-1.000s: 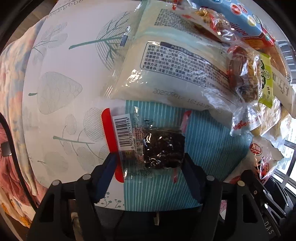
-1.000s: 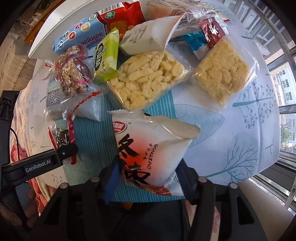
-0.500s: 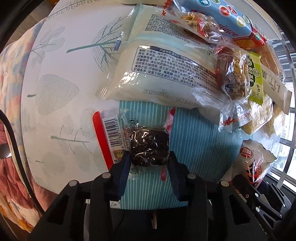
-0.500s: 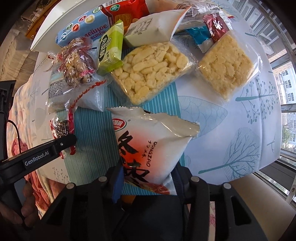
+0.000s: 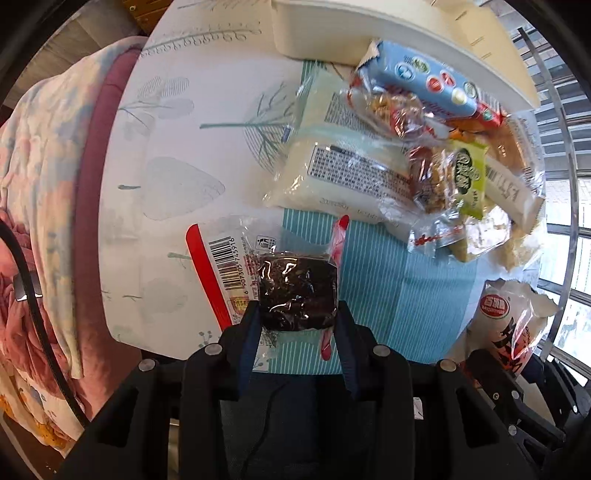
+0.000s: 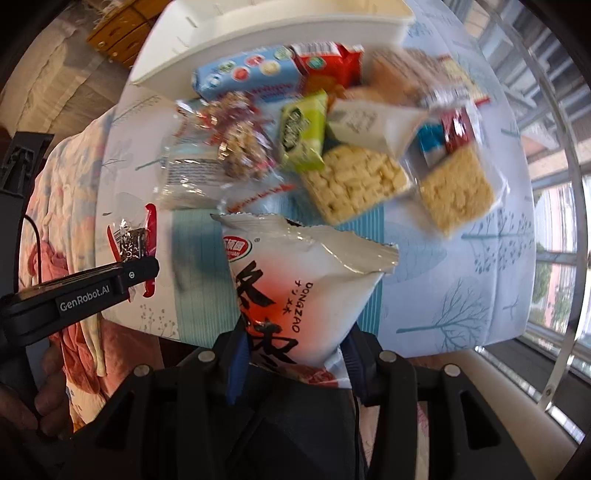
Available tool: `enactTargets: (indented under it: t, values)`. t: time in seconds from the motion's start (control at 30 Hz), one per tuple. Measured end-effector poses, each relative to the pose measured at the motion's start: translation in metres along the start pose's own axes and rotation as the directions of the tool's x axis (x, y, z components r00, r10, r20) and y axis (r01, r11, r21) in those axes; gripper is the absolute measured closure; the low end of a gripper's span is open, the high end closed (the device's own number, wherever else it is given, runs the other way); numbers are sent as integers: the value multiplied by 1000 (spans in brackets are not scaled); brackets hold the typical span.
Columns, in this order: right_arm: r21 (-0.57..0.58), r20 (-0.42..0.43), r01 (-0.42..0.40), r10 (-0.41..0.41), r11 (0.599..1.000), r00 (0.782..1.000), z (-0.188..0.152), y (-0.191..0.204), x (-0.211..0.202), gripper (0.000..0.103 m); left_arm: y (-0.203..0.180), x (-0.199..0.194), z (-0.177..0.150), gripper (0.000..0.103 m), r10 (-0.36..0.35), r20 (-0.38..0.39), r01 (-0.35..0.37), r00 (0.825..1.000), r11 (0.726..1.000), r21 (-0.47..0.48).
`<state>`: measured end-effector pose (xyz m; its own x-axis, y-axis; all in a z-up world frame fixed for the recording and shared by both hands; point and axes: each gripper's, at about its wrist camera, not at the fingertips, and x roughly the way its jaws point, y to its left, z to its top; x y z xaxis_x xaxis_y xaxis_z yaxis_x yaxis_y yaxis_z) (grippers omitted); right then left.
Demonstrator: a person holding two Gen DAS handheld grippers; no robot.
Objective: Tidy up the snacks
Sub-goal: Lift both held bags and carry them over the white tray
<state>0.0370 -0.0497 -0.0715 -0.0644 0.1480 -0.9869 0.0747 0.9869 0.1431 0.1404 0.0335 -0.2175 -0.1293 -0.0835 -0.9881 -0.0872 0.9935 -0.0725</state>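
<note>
Left wrist view shows the left gripper clamped on a dark snack packet, which sits between its blue fingers and reaches forward past their tips. The right gripper holds a white DONGZAO bag the same way. Lower ends of both packs are hidden behind the fingers; the pile of snacks ahead is blurred.

A heap of snack packets lies across the middle of the surface, with a tray at its far edge behind them. Nearer, the left gripper holds a dark snack pack; to its right, the right gripper holds a bag.
</note>
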Motion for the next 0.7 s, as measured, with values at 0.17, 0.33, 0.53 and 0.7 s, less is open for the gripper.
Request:
enactTargets:
  t: [0.17,0.33,0.53,0.7]
  values:
    - [-40,67,-1,3,999,998,14,11,-15,58,-1,-35,9,66,-4,64,3,998,1000,22]
    - [-56,131,-18,25,998,991,27,9,-36,58,2,-76,33,66,-3,124,-1,992,999,37]
    - [-58,206,-29,41,998,978,46,-2,-72,58,-5,-114,63,66,-21,191,10,981,998,61]
    - [-46,275,-37,48,998,960,74,3,-91,58,-9,-134,91,66,-44,257,24,966,997,79]
